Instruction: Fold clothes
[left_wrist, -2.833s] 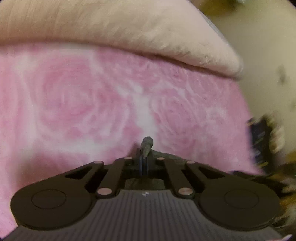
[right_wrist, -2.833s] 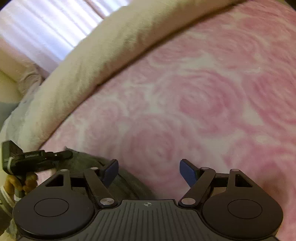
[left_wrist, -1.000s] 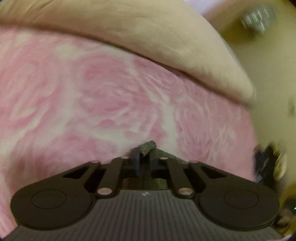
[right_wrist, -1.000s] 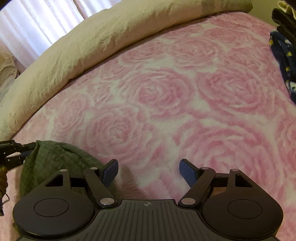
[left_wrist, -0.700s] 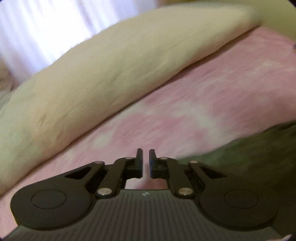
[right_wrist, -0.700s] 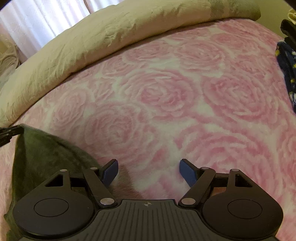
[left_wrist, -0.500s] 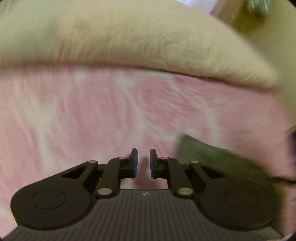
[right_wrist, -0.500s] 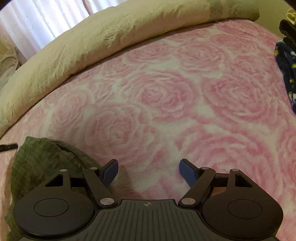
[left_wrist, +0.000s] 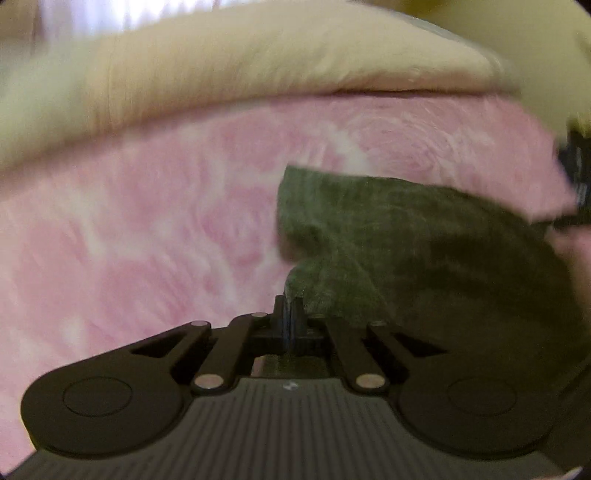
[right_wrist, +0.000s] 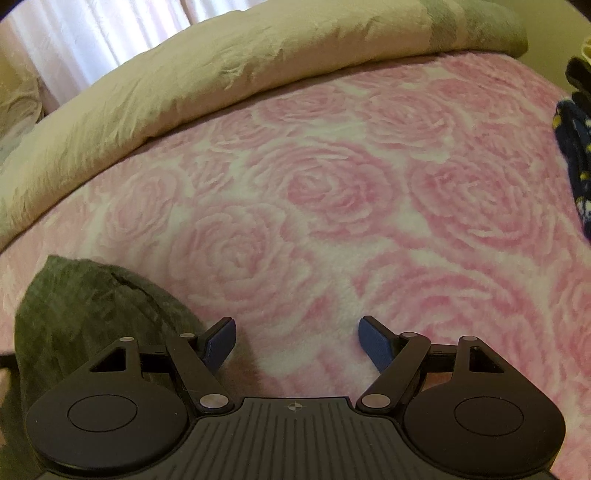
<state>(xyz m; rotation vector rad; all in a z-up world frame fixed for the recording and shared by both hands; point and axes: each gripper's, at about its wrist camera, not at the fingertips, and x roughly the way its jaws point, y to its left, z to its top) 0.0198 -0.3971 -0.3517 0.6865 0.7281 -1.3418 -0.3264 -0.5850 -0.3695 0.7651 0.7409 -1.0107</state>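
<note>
Dark green folded cloth garment (left_wrist: 424, 240) lies on the pink rose-patterned fleece blanket (right_wrist: 332, 192), at its near left part in the right wrist view. Left gripper (left_wrist: 289, 314): fingers clenched together on a corner of the garment; the rest of the cloth spreads beyond and to the right of the tips. View blurred. Right gripper (right_wrist: 297, 338): fingers spread wide, nothing between them; garment just beside its left finger (right_wrist: 221, 341). Cream quilted duvet (right_wrist: 221, 66) along the blanket's far edge.
</note>
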